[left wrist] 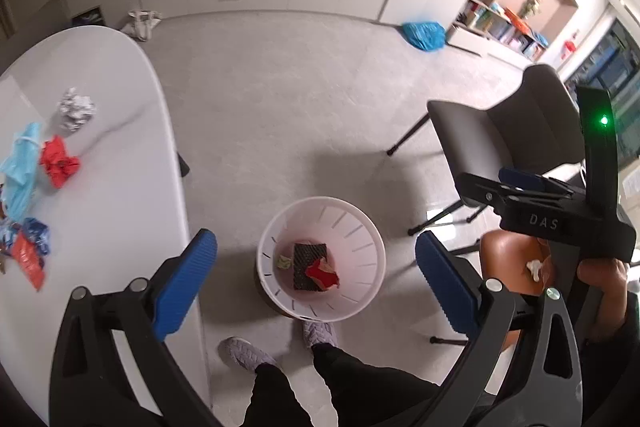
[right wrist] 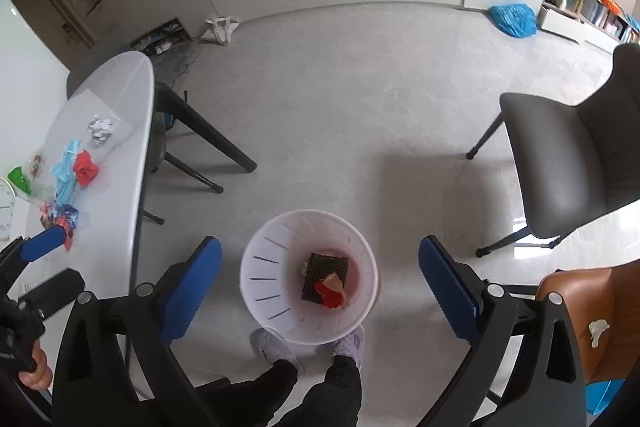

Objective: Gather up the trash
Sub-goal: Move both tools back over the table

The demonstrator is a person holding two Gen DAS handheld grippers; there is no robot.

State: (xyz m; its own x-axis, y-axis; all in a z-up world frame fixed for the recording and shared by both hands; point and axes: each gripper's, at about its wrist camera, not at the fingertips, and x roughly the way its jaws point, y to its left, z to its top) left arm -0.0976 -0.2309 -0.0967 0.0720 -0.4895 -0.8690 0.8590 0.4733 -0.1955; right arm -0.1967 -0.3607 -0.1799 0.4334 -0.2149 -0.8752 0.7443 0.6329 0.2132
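Bin (left wrist: 276, 239) with red wrapper (left wrist: 322, 273), dark sponge (left wrist: 306, 251)

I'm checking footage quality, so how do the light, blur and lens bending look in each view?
Left wrist view: window at right is blown out, table edge bows strongly, corners black. Right wrist view: even daylight, soft shadow beside the grey chair, bin sharp, cabinet lines curved.
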